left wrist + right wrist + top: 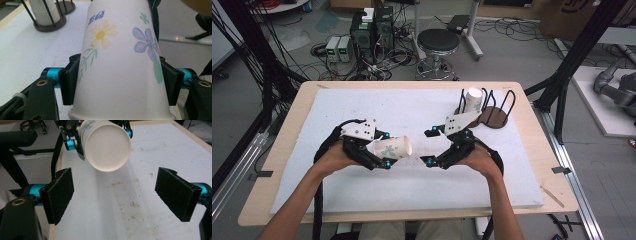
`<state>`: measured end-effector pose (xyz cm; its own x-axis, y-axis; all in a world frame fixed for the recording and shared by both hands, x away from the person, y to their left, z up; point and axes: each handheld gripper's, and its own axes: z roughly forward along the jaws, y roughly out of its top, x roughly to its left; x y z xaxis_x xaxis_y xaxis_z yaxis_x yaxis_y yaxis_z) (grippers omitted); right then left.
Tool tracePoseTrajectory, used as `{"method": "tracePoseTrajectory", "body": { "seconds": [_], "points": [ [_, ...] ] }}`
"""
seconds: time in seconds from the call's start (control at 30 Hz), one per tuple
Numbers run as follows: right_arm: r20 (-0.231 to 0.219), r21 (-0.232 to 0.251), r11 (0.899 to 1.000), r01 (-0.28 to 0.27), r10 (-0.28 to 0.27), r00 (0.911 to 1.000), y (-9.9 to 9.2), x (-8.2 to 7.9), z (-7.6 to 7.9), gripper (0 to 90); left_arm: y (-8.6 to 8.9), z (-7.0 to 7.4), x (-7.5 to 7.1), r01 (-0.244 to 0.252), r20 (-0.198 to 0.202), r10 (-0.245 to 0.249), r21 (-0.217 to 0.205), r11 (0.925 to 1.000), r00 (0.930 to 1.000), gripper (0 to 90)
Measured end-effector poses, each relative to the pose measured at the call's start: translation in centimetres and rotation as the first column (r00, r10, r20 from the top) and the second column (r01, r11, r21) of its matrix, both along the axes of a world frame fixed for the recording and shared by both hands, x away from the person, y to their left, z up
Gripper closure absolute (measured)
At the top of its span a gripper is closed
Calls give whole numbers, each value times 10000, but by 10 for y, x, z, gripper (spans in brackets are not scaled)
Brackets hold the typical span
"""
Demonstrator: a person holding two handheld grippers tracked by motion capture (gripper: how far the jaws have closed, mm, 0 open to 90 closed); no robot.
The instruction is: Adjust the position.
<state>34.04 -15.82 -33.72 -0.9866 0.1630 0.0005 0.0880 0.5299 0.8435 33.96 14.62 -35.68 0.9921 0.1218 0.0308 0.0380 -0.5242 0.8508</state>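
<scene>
High view, left gripper: your left gripper (387, 150) was clamped on a flowered paper cup (393, 148), held on its side above the white mat (362, 185), left of the table's middle, base towards the other hand.
High view, right gripper: your right gripper (430, 147) hung just right of the cup with its jaws apart and nothing between them.
High view, holder: a wire cup holder (492, 112) stood near the table's far right corner, with a stack of cups (472, 100) in one side.
Left gripper view, cup: the cup (120, 67) sat between your two black pads (70, 80), both pressing its wall near the rim.
Left gripper view, holder: the holder (50, 23) and its stack (43, 11) stood farther off on the mat.
Right gripper view, jaws: your pads (60, 195) stood wide apart over the bare mat (125, 202).
Right gripper view, cup: the cup's round base (107, 145) faced you, just beyond and above the open jaws, gripped by the left gripper (100, 132).
</scene>
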Motion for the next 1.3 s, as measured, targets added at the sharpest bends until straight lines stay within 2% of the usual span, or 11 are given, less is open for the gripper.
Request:
{"method": "tracePoseTrajectory", "body": {
  "seconds": [0.2,0.4,0.5,0.57,0.83,0.87,1.07,1.13,1.17,1.23,1.3],
  "points": [
    [67,-1125,9936,-115,123,9999,10,1,-1,162,-7,5,0,107,21,-109,1033,9946,9999,308],
    [162,-1996,9799,-36,70,9998,17,2,1,161,-14,9,0,227,126,-248,1482,9887,9996,307],
    [173,-2135,9769,-67,106,9998,18,2,2,162,-17,10,1,338,54,-353,1747,9840,9994,307],
    [154,-2255,9742,-92,130,9998,18,2,2,162,-19,10,2,416,48,-435,2069,9775,9990,308],
    [104,-2992,9537,-320,368,9993,25,1,2,162,-25,11,4,678,-276,-626,2762,9587,9977,308],
    [71,-3092,9504,-336,376,9993,25,1,2,162,-26,10,4,633,-274,-580,2752,9593,9979,307],
    [71,-3403,9394,-402,453,9989,28,3,3,169,-27,11,7,628,-366,-541,3070,9496,9979,308],
    [105,-3474,9369,-382,446,9989,29,3,2,168,-28,10,7,632,-396,-535,3085,9491,9978,307],
    [62,-3575,9330,-424,478,9988,29,3,2,169,-28,10,7,684,-454,-570,3148,9467,9973,307],
    [117,-3602,9316,-494,574,9983,31,3,2,169,-31,8,7,773,-489,-651,3177,9450,9967,308],
    [107,-3664,9289,-538,620,9980,33,3,1,169,-34,7,8,860,-558,-715,3303,9399,9959,307]
  ]
}}
